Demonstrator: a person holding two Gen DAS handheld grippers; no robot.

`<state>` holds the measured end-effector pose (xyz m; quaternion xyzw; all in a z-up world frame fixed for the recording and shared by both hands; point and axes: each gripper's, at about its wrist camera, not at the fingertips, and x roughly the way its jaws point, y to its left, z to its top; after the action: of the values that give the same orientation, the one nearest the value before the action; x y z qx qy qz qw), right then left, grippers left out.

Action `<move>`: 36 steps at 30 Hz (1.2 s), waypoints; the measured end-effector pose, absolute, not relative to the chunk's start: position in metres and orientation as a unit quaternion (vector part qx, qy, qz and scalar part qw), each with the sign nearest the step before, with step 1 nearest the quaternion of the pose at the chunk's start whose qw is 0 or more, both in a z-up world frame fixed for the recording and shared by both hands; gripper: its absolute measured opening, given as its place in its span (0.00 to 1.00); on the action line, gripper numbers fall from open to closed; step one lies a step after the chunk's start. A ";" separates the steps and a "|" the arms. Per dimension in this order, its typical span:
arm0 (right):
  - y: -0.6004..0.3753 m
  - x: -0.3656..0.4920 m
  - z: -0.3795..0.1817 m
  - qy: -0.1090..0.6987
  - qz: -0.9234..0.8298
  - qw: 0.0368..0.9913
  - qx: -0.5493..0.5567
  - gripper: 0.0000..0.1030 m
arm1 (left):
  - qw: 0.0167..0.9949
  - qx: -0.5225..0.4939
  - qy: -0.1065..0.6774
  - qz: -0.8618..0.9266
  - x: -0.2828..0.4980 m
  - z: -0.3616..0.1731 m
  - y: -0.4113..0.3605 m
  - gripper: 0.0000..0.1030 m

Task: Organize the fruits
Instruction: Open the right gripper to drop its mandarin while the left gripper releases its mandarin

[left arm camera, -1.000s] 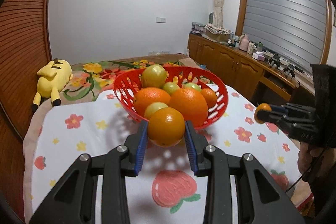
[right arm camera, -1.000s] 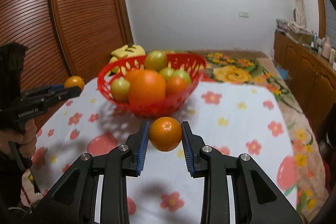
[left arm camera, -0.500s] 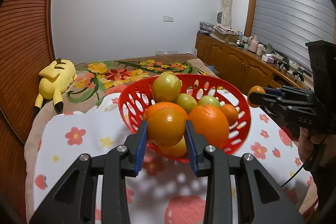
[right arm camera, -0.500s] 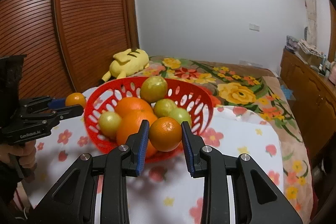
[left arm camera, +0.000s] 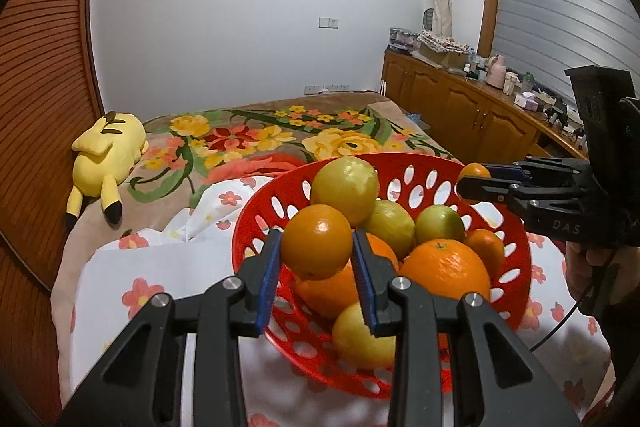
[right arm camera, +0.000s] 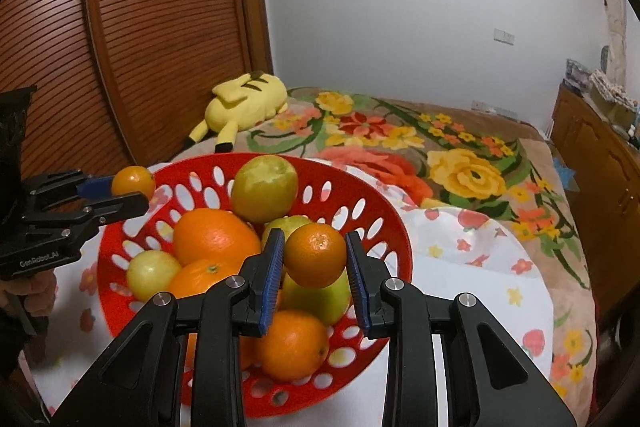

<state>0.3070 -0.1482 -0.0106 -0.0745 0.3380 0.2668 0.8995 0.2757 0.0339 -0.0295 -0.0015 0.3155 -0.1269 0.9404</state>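
Observation:
A red perforated basket (left arm camera: 260,211) (right arm camera: 372,219) holds several oranges and yellow-green fruits. My left gripper (left arm camera: 316,259) is shut on an orange (left arm camera: 316,241) and holds it above the basket's left part. My right gripper (right arm camera: 315,261) is shut on a smaller orange (right arm camera: 315,254) and holds it above the basket's right part. Each gripper shows in the other's view, the right one (left arm camera: 474,183) over the basket's right rim, the left one (right arm camera: 132,187) over its left rim.
The basket stands on a white cloth with fruit and flower prints (left arm camera: 132,267) (right arm camera: 460,267). Behind it lies a floral blanket (left arm camera: 260,135) with a yellow plush toy (left arm camera: 106,151) (right arm camera: 244,103). A wooden sideboard (left arm camera: 460,111) runs along the right wall.
Both grippers have moved forward and up with their oranges, from above the cloth in front of the basket to above the fruit in the basket.

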 end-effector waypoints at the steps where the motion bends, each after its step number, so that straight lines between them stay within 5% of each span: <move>1: -0.148 0.308 -0.011 0.339 0.268 0.899 -0.075 0.29 | 0.940 0.000 0.317 -0.127 0.279 -0.030 0.034 0.32; 34: -0.144 0.303 -0.003 0.335 0.290 0.893 -0.075 0.33 | 0.933 0.012 0.344 -0.108 0.317 -0.040 0.036 0.33; 36: -0.145 0.302 -0.004 0.336 0.290 0.893 -0.073 0.33 | 0.934 0.012 0.342 -0.106 0.315 -0.040 0.035 0.43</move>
<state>0.3020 -0.1446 -0.0039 -0.0735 0.3357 0.2895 0.8934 0.3151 0.0355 -0.0396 0.0119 0.3419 -0.1061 0.9337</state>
